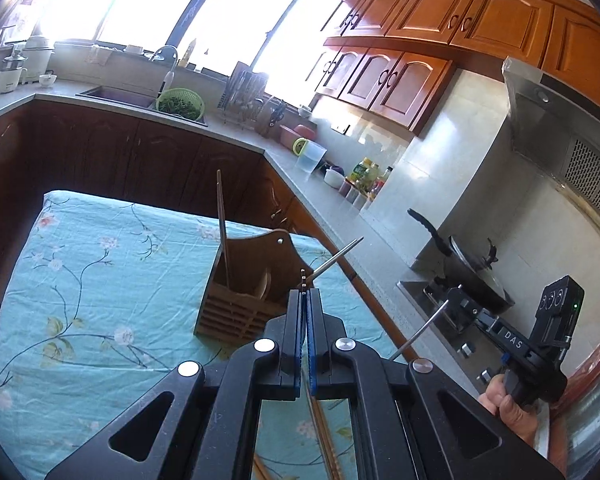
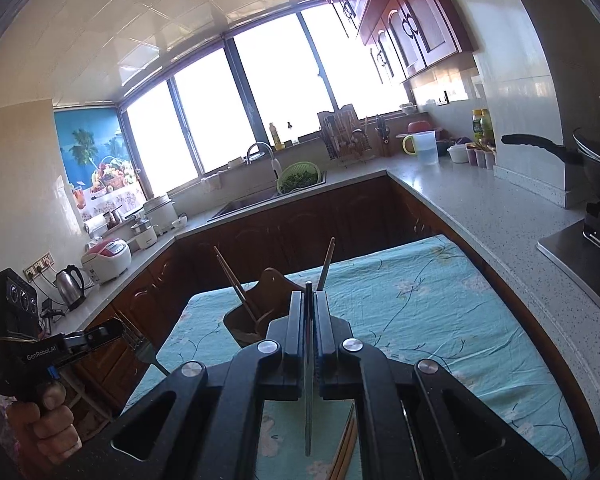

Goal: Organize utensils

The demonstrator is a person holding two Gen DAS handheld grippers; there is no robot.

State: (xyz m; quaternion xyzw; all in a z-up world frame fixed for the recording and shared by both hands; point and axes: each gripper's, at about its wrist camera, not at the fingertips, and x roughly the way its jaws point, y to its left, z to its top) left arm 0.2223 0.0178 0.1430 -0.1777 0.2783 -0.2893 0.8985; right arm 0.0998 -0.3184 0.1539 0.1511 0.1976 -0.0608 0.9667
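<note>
Floral tablecloth [image 1: 100, 264] below — left gripper [image 2: 118, 330], marked "GenRobot.AI", and right gripper [image 1: 446, 306], marked "DAS", each clamp a metal utensil.

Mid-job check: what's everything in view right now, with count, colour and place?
holder: one, brown wood, on the tablecloth
standing chopsticks: two, brown, in the holder
loose chopsticks: count unclear, brown, on the tablecloth below the grippers
thin utensil: one, silver, clamped in the left gripper
flat utensil: one, silver, clamped in the right gripper
tablecloth: one, teal floral, over the table
pan: one, black, on the stove
colander: one, green, by the sink
grippers: two, black, both shut
hands: two, left hand and right hand, on the grips
</note>
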